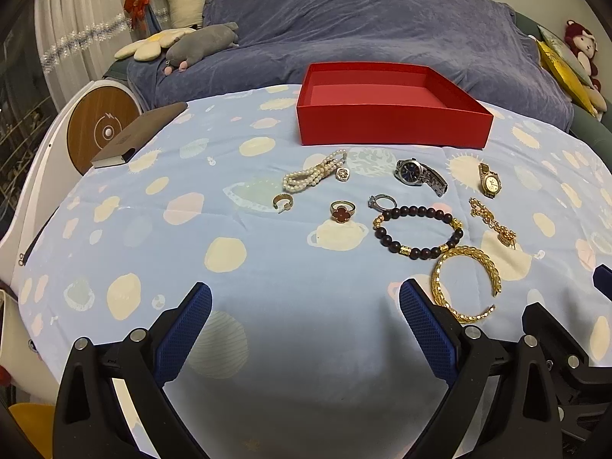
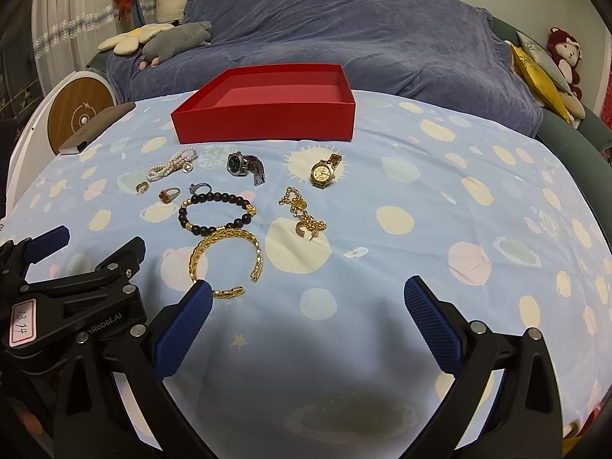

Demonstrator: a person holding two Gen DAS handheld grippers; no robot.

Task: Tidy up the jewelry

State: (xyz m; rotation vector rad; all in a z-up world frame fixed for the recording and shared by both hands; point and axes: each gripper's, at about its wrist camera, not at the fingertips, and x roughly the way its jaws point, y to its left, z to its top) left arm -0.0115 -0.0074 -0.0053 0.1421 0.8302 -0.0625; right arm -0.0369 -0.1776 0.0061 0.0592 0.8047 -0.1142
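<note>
An empty red box (image 1: 394, 126) (image 2: 264, 122) stands at the far side of the table. In front of it lie a pearl bracelet (image 1: 313, 175), a silver watch (image 1: 419, 175), a gold watch (image 1: 490, 181), a red-stone ring (image 1: 341, 212), a silver ring (image 1: 381, 202), a gold hoop earring (image 1: 282, 202), a dark bead bracelet (image 1: 419, 231), a gold chain (image 1: 493, 222) and a gold bangle (image 1: 464, 283) (image 2: 225, 262). My left gripper (image 1: 306, 298) is open and empty, near the bangle. My right gripper (image 2: 308, 294) is open and empty, right of the bangle.
The table has a light blue cloth (image 1: 229, 252) with pastel spots. A brown notebook (image 1: 134, 137) lies at its far left corner. A sofa under a blue-grey cover (image 1: 363, 26) with plush toys stands behind. The left gripper's body (image 2: 69, 290) shows at the right wrist view's left.
</note>
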